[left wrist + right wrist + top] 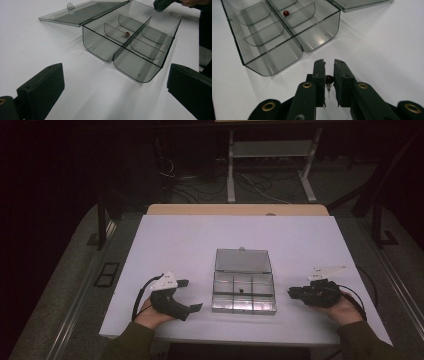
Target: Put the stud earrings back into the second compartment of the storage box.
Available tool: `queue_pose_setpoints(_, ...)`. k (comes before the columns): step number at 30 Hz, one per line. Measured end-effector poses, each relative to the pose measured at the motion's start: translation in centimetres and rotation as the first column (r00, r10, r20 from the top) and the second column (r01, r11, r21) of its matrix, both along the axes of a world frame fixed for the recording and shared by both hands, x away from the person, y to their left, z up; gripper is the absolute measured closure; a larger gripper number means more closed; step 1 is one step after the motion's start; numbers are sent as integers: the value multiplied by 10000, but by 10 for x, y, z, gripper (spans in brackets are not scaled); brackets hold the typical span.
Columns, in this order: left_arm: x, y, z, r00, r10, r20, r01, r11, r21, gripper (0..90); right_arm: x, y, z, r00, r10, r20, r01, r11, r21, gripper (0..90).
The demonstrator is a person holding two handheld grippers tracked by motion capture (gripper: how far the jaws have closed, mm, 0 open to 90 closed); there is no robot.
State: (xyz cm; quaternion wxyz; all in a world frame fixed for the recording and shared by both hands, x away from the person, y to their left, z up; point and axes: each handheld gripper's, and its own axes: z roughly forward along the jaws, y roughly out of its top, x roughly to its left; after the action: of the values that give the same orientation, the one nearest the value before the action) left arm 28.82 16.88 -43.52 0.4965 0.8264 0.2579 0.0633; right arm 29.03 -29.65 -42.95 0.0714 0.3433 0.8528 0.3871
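A clear compartment box (243, 293) sits on the white table (175, 240) between the two grippers, its lid (243, 260) swung fully open and lying flat on the table behind it. Dividers split the box into two rows of three compartments. One small red bead (241, 290) rests in the middle compartment of the row next to the lid; in the right gripper view the bead (285, 13) lies ahead and to the left of the jaws, and in the left gripper view it (127, 33) lies ahead and slightly right of centre, beside the long central divider.

The right gripper (291, 293) lies just beside the box's right end, apart from it, jaws pointing toward it. In its own view the right gripper (329, 63) has its jaws drawn nearly together, a narrow slit remaining between them. A small dark rounded item (329, 79) with a thin pin below it sits in that slit, further back from the tips — what it is cannot be told.

The left gripper (189, 295) is near the box's left side, not touching it. Its jaws stand wide apart with nothing between them — in the left gripper view the box (130, 42) is framed ahead between the two black jaws.

A hand (152, 315) grips the left gripper from below; another hand (344, 310) grips the right.
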Motion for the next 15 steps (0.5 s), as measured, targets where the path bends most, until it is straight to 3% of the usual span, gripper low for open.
queue_pose_setpoints(15, 0, 0, -1, 10000, -20, -2, 20, 10000, 53, 2, 8, 6, 18, 9992, 211, 335, -236, 9968, 765, 787)
